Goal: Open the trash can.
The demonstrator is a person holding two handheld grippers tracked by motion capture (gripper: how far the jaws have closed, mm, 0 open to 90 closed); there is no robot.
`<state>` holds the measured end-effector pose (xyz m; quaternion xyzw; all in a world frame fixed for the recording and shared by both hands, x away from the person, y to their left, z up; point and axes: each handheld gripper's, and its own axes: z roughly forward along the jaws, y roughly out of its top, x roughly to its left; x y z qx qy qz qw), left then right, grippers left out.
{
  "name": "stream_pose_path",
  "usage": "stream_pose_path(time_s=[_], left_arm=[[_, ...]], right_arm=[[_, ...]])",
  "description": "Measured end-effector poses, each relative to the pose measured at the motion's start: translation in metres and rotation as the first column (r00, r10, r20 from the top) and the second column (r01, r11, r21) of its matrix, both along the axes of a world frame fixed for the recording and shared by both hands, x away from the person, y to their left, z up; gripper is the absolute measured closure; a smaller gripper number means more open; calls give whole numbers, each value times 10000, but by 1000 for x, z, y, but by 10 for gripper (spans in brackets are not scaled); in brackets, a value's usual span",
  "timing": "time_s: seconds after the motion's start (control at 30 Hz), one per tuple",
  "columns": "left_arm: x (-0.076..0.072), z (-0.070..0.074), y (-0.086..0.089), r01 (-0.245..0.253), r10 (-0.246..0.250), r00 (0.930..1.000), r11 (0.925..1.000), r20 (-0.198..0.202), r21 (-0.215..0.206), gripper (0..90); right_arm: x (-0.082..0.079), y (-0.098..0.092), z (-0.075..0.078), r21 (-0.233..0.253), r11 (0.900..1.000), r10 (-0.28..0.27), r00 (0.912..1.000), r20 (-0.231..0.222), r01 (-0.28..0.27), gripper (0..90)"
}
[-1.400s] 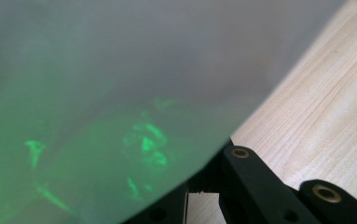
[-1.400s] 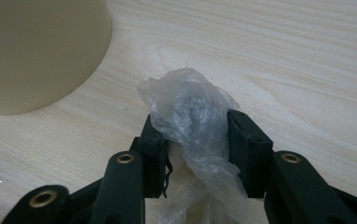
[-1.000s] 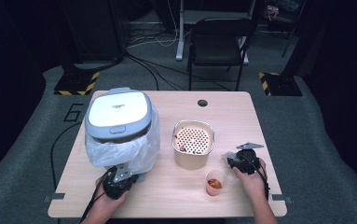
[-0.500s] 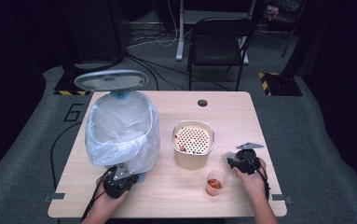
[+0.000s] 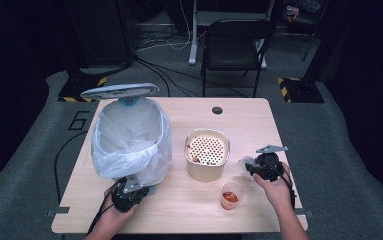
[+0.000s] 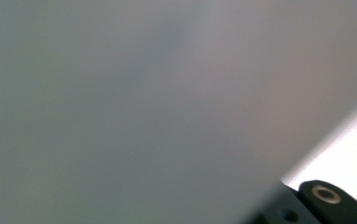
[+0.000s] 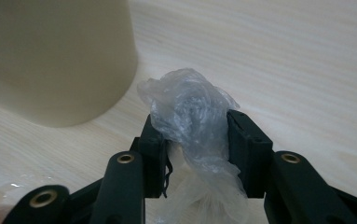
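Crumpled plastic wad [image 7: 192, 121] pinched in right gripper [image 5: 259, 165] jaws, lined bin [image 5: 129, 140] open across the worktop [image 5: 259, 120].
Bin leftward past the beige strainer pot [image 5: 207, 160]; left gripper [image 5: 129, 194] pressed at bin's base, jaw state indiscernible.

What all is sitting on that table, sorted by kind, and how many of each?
Lined bin with raised lid: 1
Beige strainer pot: 1
Clear cup: 1
Crumpled plastic wad in right tongs: 1
Hand-held tongs, with left tongs: 2
Total: 6

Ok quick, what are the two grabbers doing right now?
Left gripper: pressed against the bin; open or shut cannot be told.
Right gripper: shut on crumpled clear plastic.
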<state>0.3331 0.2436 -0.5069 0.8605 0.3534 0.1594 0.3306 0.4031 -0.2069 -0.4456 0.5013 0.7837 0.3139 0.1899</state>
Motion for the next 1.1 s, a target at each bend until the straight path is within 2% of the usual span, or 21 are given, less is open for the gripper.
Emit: stream_pose_path(time_s=[0.07, 0.1, 0.13, 0.17, 0.27, 0.3, 0.4, 0.43, 0.47, 0.67, 0.7, 0.8, 0.83, 1.1], left_arm=[[0, 0, 0, 6, -6, 10000, 10000, 0, 6, 900], [0, 0, 0, 23, -23, 10000, 10000, 7, 3, 900], [0, 0, 0, 23, -23, 10000, 10000, 7, 3, 900], [0, 0, 0, 0, 0, 10000, 10000, 3, -20, 900], [0, 0, 1, -5, 5, 10000, 10000, 6, -41, 900], [-1, -2, -2, -223, 224, 9997, 9988, 21, -426, 900], [-1, -2, -2, -268, 268, 9996, 9985, 3, -479, 900], [-1, -1, 0, -121, 121, 9999, 9997, -1, -195, 900], [0, -1, 1, -77, 77, 10000, 9999, -20, -87, 900], [-1, -1, 1, -94, 93, 10000, 9999, -23, -98, 900], [-1, -1, 1, -103, 103, 9999, 9999, -24, -104, 900], [-1, -1, 1, -106, 106, 9999, 9999, -23, -113, 900], [-1, -1, 1, -114, 114, 9999, 9999, -27, -112, 900], [-1, -1, 1, -116, 116, 9999, 9998, -32, -143, 900]], right_arm=[[-1, 0, 5, -63, 10000, 19, 10000, 64, -19, 609], [-2, 2, 20, -72, 9999, 135, 9996, 243, -133, 609], [-3, 2, 27, -69, 9997, 248, 9992, 321, -246, 609], [-3, 2, 27, -69, 9997, 248, 9992, 321, -246, 609], [-4, 6, 45, -197, 9987, 476, 9975, 519, -466, 609], [-4, 9, 54, -232, 9980, 605, 9964, 592, -592, 609], [-4, 10, 61, -220, 9971, 742, 9952, 639, -730, 609], [-3, 11, 69, -108, 9966, 817, 9944, 671, -812, 609], [-3, 11, 71, -95, 9960, 897, 9933, 723, -893, 610], [-3, 12, 85, 43, 9946, 1028, 9916, 791, -1035, 609], [-2, 13, 91, -7, 9924, 1225, 9884, 901, -1229, 609], [-3, 16, 96, 43, 9919, 1259, 9873, 965, -1269, 609], [-4, 20, 102, 15, 9905, 1369, 9852, 1036, -1377, 609], [-5, 38, 119, -81, 9807, 1949, 9721, 1306, -1955, 609]])
